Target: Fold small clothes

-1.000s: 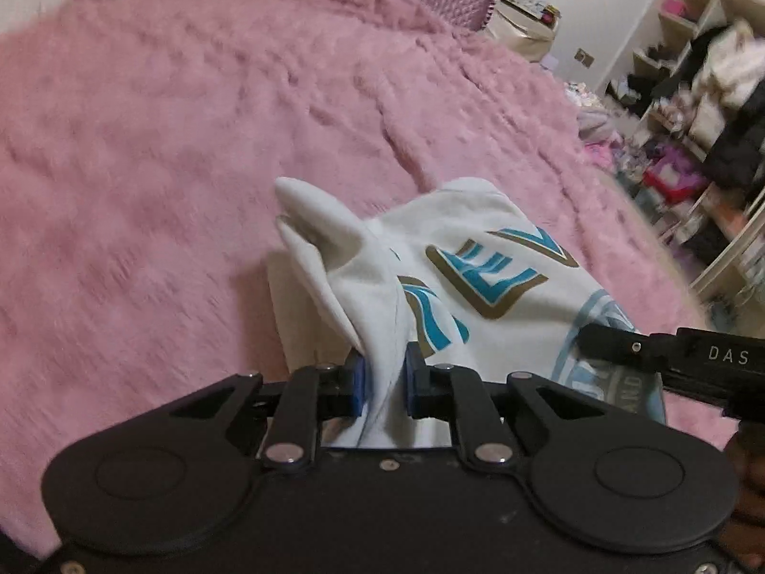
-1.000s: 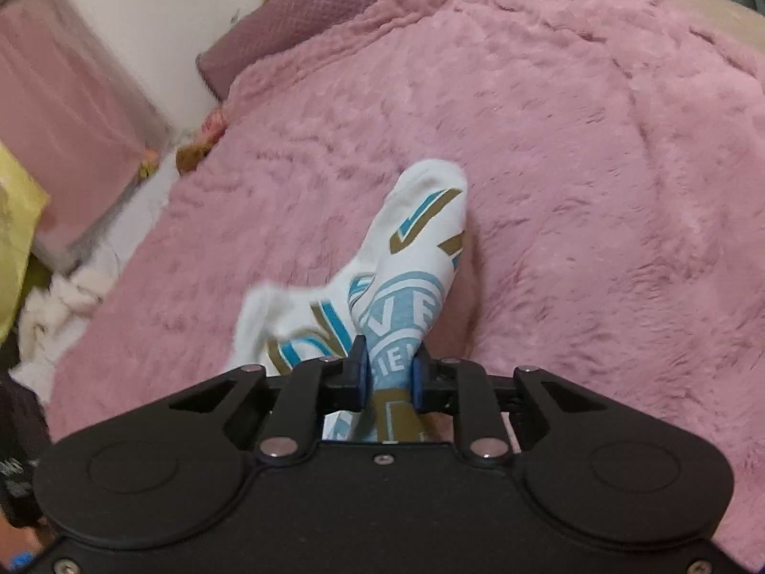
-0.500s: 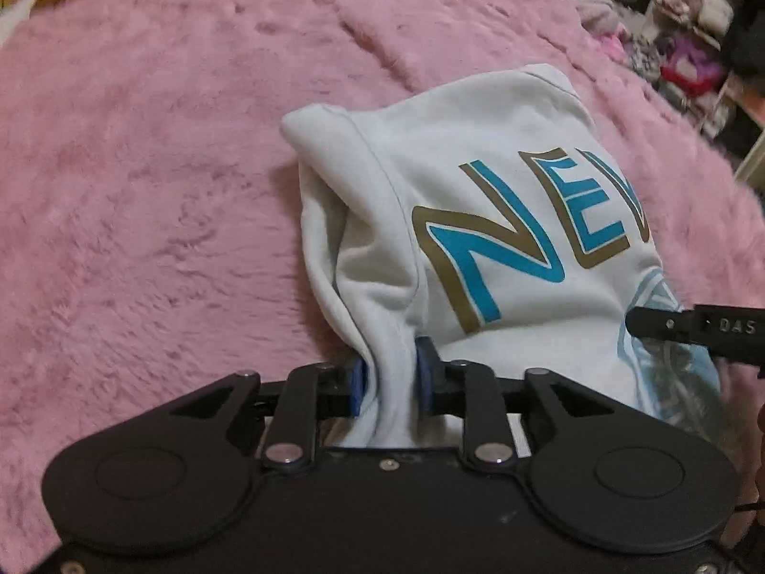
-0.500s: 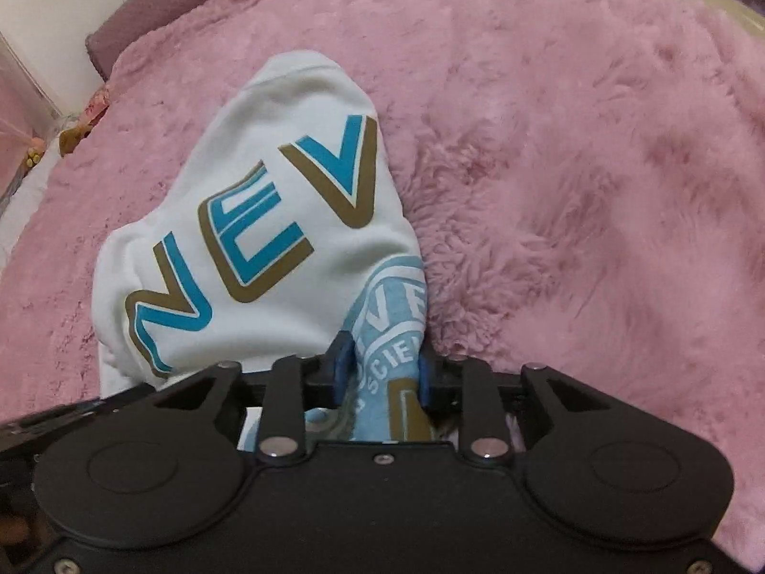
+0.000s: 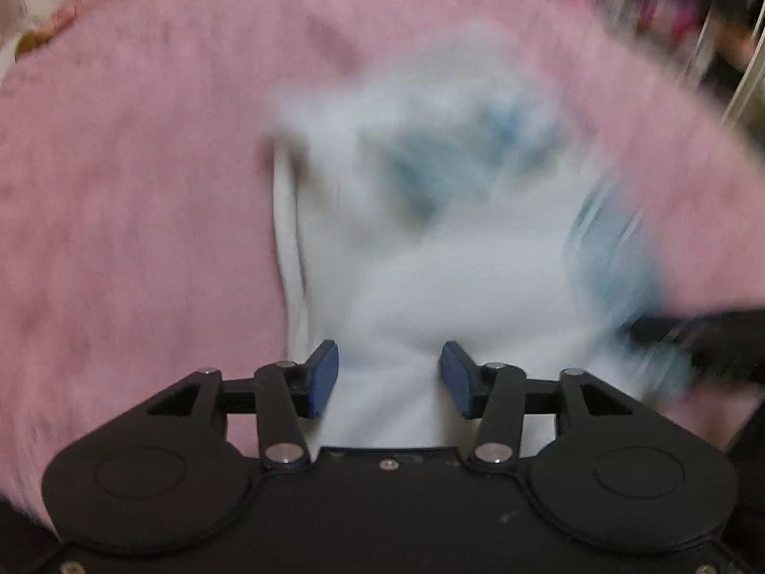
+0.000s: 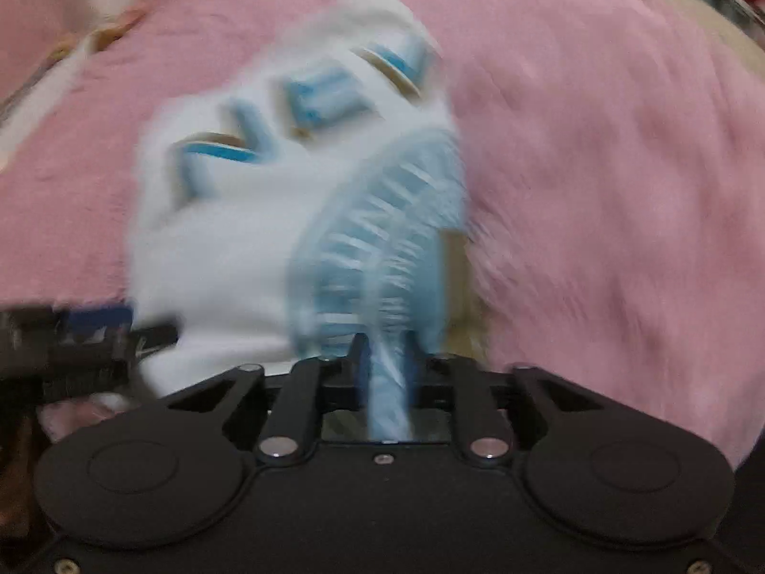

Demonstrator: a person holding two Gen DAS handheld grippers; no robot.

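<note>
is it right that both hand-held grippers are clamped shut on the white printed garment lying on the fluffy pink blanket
Not quite. Only the right hand-held gripper is shut on the white printed garment. The left wrist view shows the left hand-held gripper open, its blue pads apart with cloth loose between them. The garment does lie on the fluffy pink blanket.

Left gripper is sitting with jaws spread wide; my right gripper, at its 3 o'clock, is clamping tight.
</note>
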